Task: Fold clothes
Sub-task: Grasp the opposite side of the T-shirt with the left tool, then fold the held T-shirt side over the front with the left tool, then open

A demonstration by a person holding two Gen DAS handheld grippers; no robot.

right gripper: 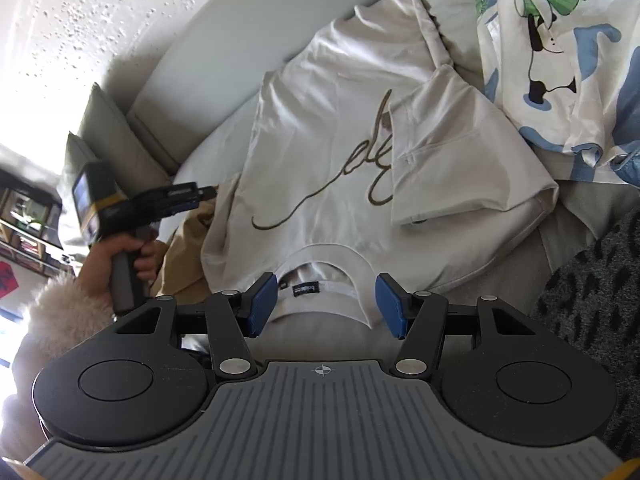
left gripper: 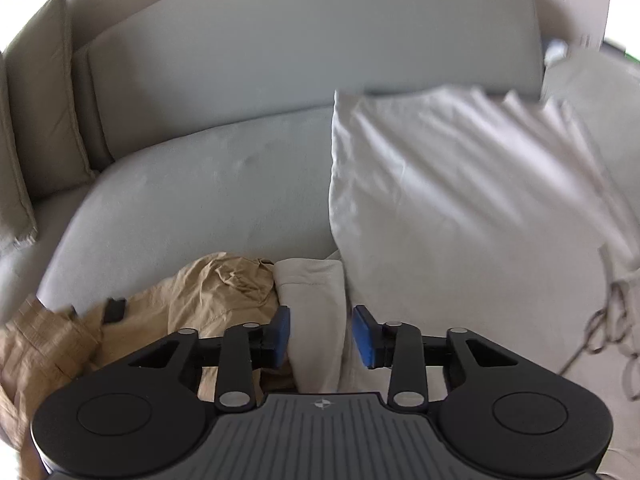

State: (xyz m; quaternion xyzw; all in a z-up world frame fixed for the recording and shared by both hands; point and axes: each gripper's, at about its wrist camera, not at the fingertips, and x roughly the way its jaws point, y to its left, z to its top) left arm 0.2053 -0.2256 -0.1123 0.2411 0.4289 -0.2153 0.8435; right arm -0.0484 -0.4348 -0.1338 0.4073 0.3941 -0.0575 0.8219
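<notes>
A white T-shirt (right gripper: 320, 152) with brown script lettering lies flat on the sofa, collar (right gripper: 320, 264) towards me, its right sleeve (right gripper: 460, 160) folded over the chest. My right gripper (right gripper: 326, 306) hovers open just over the collar, pads clear of the cloth. In the left wrist view the shirt (left gripper: 460, 200) fills the right side and its other sleeve (left gripper: 316, 300) runs down between the blue pads of my left gripper (left gripper: 324, 336). That gripper is open, with a gap on the right pad's side. From the right wrist view it (right gripper: 206, 193) is at the shirt's left edge, in a hand.
A crumpled tan garment (left gripper: 208, 296) lies beside the sleeve, partly under the shirt. A panda-print blanket (right gripper: 560, 60) is heaped at the shirt's right. Dark knit fabric (right gripper: 592, 300) borders the near right. The sofa seat (left gripper: 200, 184) and back cushions (left gripper: 40, 120) lie to the left.
</notes>
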